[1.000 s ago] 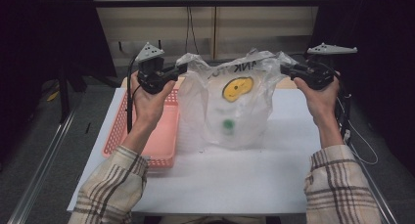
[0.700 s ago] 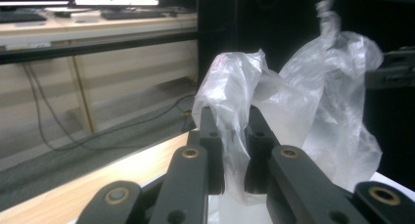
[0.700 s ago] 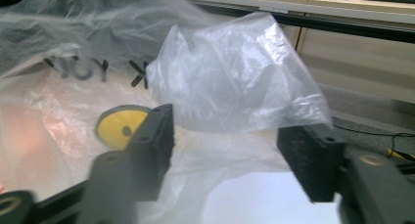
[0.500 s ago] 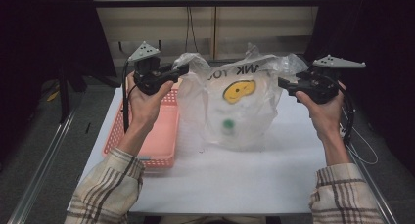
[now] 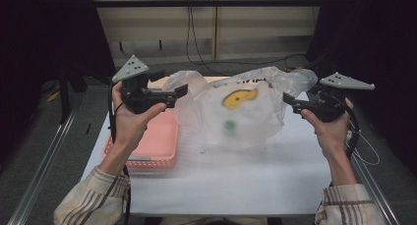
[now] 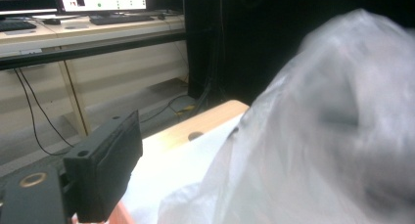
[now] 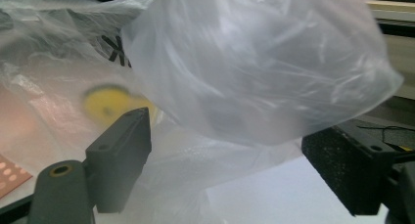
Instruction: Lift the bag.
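Risk: plastic bag (image 5: 241, 114), released, is sagging on the white table (image 5: 246, 185) beside the pink basket (image 5: 152, 144); contents may be tipping.
Bag: translucent, crinkled, yellow smiley print, black lettering.
Left tool (image 5: 179, 91) and right tool (image 5: 287, 98): jaws have just been opening, gripping nothing.
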`<action>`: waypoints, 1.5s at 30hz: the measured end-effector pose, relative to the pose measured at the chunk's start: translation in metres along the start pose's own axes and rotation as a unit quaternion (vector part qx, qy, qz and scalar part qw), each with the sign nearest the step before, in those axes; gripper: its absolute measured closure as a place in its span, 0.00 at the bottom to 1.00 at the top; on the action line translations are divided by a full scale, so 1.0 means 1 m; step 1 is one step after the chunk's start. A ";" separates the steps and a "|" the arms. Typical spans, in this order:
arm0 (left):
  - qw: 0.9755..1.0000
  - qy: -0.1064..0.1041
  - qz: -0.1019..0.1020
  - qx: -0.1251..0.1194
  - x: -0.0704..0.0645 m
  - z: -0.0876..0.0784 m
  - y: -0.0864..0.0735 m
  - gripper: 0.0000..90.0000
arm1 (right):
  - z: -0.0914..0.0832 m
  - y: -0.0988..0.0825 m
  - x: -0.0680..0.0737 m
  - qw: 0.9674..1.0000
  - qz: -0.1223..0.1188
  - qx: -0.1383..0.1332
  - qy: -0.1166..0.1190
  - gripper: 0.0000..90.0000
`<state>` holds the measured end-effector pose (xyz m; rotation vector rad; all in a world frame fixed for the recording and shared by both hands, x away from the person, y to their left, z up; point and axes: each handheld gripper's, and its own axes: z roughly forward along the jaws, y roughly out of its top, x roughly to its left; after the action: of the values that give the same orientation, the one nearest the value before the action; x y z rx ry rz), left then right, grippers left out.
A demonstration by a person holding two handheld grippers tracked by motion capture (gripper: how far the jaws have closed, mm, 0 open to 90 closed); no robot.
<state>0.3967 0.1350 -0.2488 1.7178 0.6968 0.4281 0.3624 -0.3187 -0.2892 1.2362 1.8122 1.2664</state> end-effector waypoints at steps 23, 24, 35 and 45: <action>0.998 0.025 0.016 0.052 -0.020 -0.055 -0.079 0.07 | -0.036 -0.062 0.020 1.000 0.010 0.017 -0.001 0.15; 0.998 0.030 0.016 0.055 -0.019 -0.055 -0.083 0.07 | -0.037 -0.066 0.019 1.000 0.016 0.021 -0.001 0.14; 0.996 0.060 -0.003 0.070 -0.008 -0.066 -0.119 0.05 | -0.050 -0.106 0.017 0.999 0.040 0.035 -0.008 0.14; 0.994 0.073 -0.026 0.077 -0.003 -0.081 -0.161 0.05 | -0.056 -0.143 0.019 0.997 0.053 0.047 -0.018 0.16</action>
<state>0.3079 0.2173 -0.3825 1.8223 0.8981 0.4771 0.2572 -0.3382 -0.4011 1.4152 1.8195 1.2194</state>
